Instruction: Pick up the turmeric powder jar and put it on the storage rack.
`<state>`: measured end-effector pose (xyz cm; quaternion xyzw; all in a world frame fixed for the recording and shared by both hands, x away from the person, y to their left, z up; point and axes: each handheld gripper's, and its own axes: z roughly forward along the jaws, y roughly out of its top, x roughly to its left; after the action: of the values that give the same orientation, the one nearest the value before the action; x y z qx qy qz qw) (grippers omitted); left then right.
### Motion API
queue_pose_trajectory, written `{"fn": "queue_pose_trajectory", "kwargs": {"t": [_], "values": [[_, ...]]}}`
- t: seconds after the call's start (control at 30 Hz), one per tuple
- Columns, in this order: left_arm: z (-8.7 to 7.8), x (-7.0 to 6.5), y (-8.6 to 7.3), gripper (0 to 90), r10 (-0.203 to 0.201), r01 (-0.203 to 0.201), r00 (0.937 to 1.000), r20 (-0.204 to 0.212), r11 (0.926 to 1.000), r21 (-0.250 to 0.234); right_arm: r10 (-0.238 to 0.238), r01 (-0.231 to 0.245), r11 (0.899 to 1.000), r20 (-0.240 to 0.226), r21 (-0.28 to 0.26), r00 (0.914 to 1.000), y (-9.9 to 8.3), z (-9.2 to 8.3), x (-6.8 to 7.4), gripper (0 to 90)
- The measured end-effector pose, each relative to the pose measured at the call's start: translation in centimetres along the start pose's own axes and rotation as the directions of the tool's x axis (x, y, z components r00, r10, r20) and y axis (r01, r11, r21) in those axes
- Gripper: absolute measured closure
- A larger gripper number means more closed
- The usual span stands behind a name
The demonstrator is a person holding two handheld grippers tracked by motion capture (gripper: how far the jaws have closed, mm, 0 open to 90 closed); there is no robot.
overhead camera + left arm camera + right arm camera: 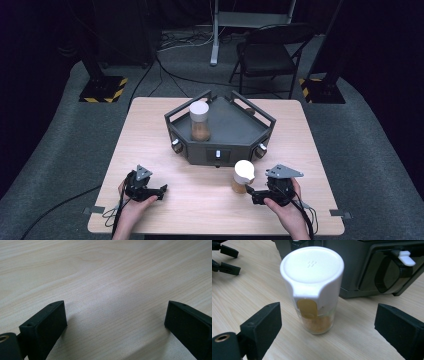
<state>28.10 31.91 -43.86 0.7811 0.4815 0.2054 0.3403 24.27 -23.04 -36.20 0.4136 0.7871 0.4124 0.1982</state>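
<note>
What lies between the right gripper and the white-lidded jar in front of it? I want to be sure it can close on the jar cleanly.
Nothing visible. The right gripper has its jaws open, and only bare table lies between them and the jar. The dark tray stands behind the jar.

On the worktop [150,130] I had the tray [220,131] at the middle with one jar [199,121] standing in it, a second jar [243,176] on the worktop just before it, my right gripper [255,194] beside that jar, and my left gripper [161,192] well apart at the left.
</note>
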Motion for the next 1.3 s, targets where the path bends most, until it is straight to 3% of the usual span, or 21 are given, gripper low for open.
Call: {"fn": "queue_pose_trajectory", "kwargs": {"t": [0.57,1.3], "values": [[0.0,0.0,0.0,3.7,0.0,0.0,1.0,0.0,1.0,0.0,0.006,-0.006,1.0,-0.026,-0.007,0.9996,0.5,2.5,0.7,7.2],[0.0,0.0,0.0,3.7,0.001,-0.001,1.0,0.001,1.0,-0.001,0.036,-0.035,0.998,0.011,-0.045,0.9993,0.3,5.4,1.9,14.3]]}}
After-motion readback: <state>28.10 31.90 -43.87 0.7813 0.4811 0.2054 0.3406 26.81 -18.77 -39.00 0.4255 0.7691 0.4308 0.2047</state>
